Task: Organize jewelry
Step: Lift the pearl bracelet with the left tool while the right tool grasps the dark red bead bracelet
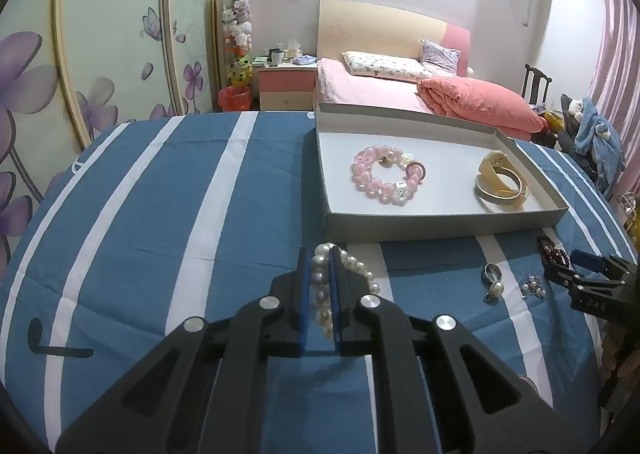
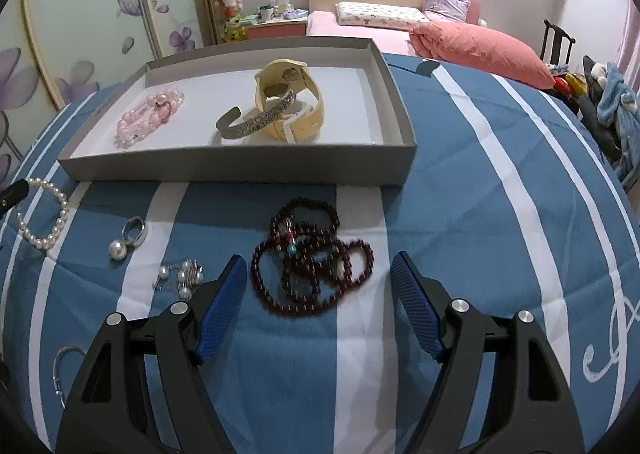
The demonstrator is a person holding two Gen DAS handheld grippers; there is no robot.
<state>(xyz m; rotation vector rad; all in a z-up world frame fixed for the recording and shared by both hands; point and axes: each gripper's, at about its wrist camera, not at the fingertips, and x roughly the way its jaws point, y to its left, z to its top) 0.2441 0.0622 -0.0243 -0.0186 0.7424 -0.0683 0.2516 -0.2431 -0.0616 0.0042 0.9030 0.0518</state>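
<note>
My left gripper (image 1: 321, 274) pinches the white pearl bead bracelet (image 1: 326, 286) on the blue striped cloth (image 1: 160, 213), its strand running along the fingers toward the grey cardboard tray (image 1: 440, 221); my right gripper (image 2: 319, 274) gapes around the dark red bead necklace (image 2: 312, 258).

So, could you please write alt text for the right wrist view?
The open right gripper hovers over dark red beads on a blue striped cloth. Behind, a grey box holds a pink bracelet, a silver cuff and a cream band.
</note>
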